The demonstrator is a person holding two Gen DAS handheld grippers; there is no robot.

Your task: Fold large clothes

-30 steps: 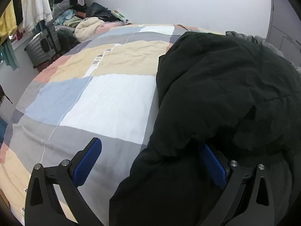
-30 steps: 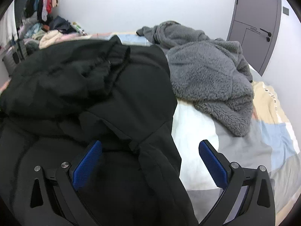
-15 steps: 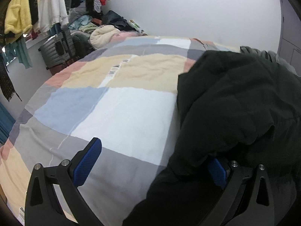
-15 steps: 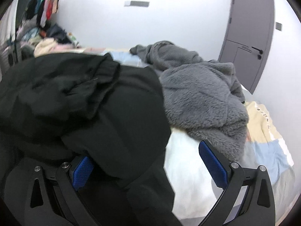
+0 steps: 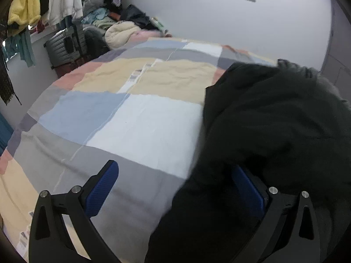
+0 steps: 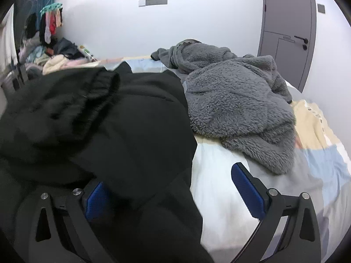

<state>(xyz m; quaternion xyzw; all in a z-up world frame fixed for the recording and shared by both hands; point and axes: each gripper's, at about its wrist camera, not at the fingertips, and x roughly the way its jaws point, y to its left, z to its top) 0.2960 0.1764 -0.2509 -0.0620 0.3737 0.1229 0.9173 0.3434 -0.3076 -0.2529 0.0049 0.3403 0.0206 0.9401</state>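
Note:
A large black garment (image 5: 274,127) lies bunched on the patchwork bed cover (image 5: 140,127); it also fills the left half of the right wrist view (image 6: 114,131). My left gripper (image 5: 175,188) is open, with its right finger under the garment's left edge and its left finger over bare cover. My right gripper (image 6: 173,190) is open, with its left finger partly hidden under the garment's right edge and its right finger over the cover.
A grey fleece garment (image 6: 237,105) lies heaped on the bed to the right of the black one. A suitcase (image 5: 65,46), piled clothes (image 5: 122,32) and hanging clothes (image 5: 43,4) stand at the far left. A grey door (image 6: 287,26) is at the right.
Both grippers have lifted and tilted up, so more wall and door show. The black garment's edges now drape over my left gripper's right finger and my right gripper's left finger.

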